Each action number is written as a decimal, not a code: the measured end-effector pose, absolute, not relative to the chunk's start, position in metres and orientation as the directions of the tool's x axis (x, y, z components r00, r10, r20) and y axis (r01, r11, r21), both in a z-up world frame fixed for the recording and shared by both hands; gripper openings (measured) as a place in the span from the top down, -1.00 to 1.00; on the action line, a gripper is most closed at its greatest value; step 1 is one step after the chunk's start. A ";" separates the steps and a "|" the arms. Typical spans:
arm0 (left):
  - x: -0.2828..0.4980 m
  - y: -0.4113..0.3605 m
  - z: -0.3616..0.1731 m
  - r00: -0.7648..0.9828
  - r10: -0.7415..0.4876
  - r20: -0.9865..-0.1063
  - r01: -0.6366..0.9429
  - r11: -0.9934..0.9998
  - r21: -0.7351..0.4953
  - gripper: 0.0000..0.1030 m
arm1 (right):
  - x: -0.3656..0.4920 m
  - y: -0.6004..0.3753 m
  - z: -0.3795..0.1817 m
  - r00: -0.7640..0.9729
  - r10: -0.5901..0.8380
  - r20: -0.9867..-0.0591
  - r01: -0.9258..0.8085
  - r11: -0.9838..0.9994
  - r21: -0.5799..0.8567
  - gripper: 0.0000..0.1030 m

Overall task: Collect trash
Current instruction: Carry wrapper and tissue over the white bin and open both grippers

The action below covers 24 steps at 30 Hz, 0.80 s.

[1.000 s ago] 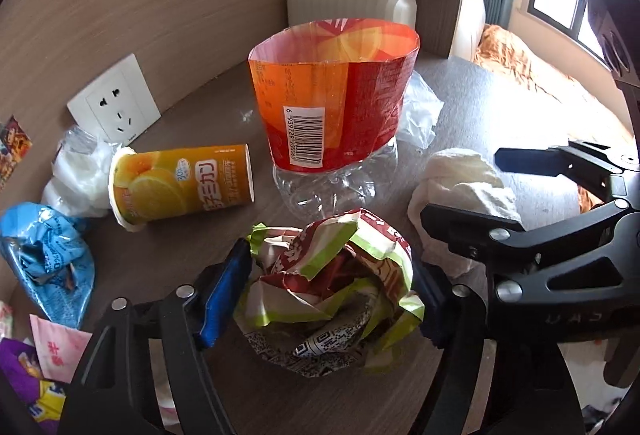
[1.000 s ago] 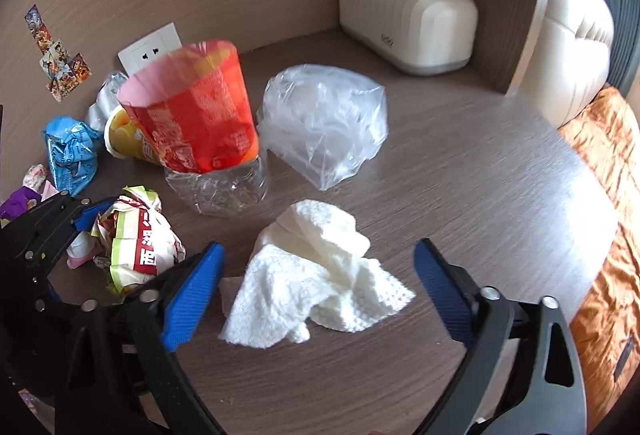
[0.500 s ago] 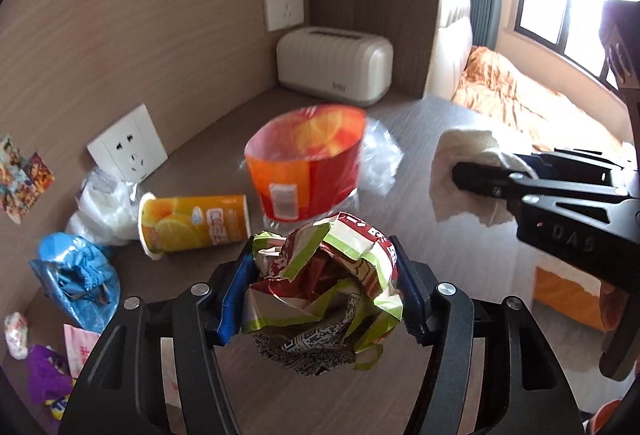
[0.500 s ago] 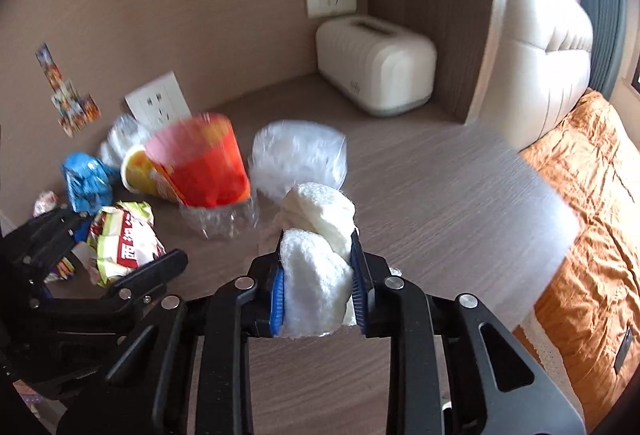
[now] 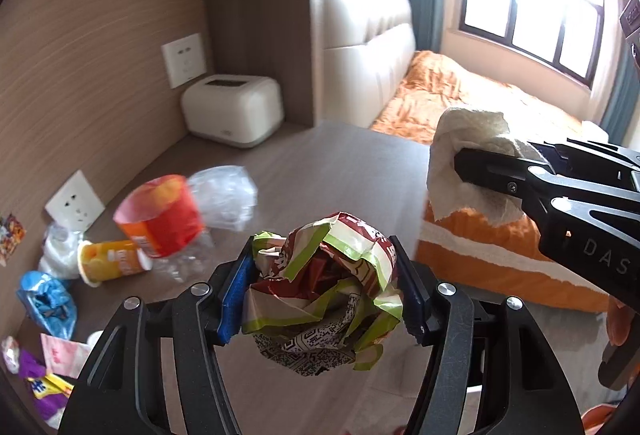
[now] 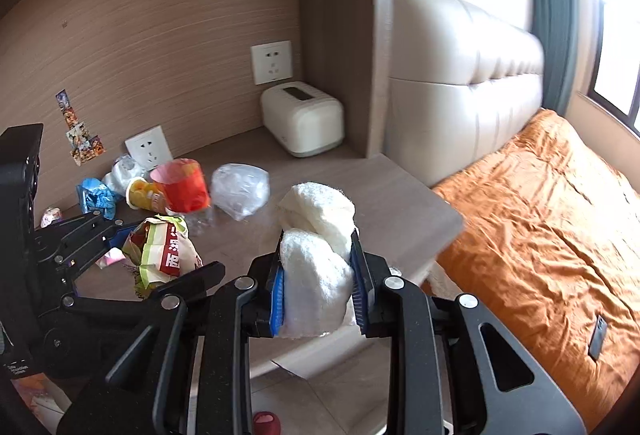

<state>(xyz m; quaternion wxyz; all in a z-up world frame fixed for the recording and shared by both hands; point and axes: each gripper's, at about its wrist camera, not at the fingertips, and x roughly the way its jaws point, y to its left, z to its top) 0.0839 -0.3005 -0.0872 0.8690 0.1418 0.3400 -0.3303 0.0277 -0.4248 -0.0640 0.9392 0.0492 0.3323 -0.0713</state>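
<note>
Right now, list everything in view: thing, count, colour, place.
crumpled snack wrapper: 1, red, green and white, held in the left gripper, off the desk
wad of tissue: 1, white, held in the right gripper
cut bottle with orange label: 1, orange on clear plastic, upright on the desk
yellow cup: 1, yellow, lying on its side left of the bottle
clear plastic bag: 1, clear, right of the bottle
blue wrapper: 1, blue, desk's left end
tissue box: 1, cream, back corner
wall sockets: 2, white, on the wood wall
bed cover: 1, orange, right of the desk
left gripper: shut on the wrapper
right gripper: shut on the tissue
</note>
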 end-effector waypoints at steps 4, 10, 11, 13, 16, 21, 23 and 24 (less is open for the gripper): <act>0.058 -0.332 -0.091 0.513 -0.504 -0.695 0.719 0.694 0.028 -0.19 | -0.006 -0.449 -0.067 0.759 -0.134 -0.637 0.224 0.973 0.063 0.46; 0.015 -0.378 -0.098 0.448 -0.539 -0.713 0.787 0.617 0.029 -0.19 | -0.058 -0.483 -0.074 0.738 -0.171 -0.653 0.308 0.946 0.100 0.45; 0.006 -0.385 -0.100 0.436 -0.544 -0.717 0.798 0.602 0.028 -0.19 | -0.065 -0.488 -0.076 0.734 -0.178 -0.655 0.321 0.941 0.104 0.45; -0.007 -0.401 -0.105 0.407 -0.554 -0.726 0.819 0.573 0.022 -0.19 | -0.080 -0.498 -0.081 0.722 -0.195 -0.664 0.351 0.930 0.108 0.45; -0.024 -0.421 -0.116 0.358 -0.565 -0.744 0.847 0.532 0.004 -0.19 | -0.105 -0.515 -0.091 0.694 -0.233 -0.681 0.407 0.908 0.104 0.44; -0.056 -0.454 -0.145 0.250 -0.576 -0.778 0.896 0.442 -0.039 -0.19 | -0.145 -0.543 -0.117 0.631 -0.287 -0.721 0.512 0.852 0.109 0.44; -0.071 -0.467 -0.158 0.207 -0.573 -0.793 0.914 0.402 -0.052 -0.19 | -0.163 -0.556 -0.132 0.598 -0.295 -0.745 0.553 0.825 0.117 0.44; -0.077 -0.472 -0.165 0.191 -0.572 -0.798 0.921 0.385 -0.056 -0.19 | -0.170 -0.561 -0.139 0.584 -0.297 -0.755 0.571 0.812 0.122 0.44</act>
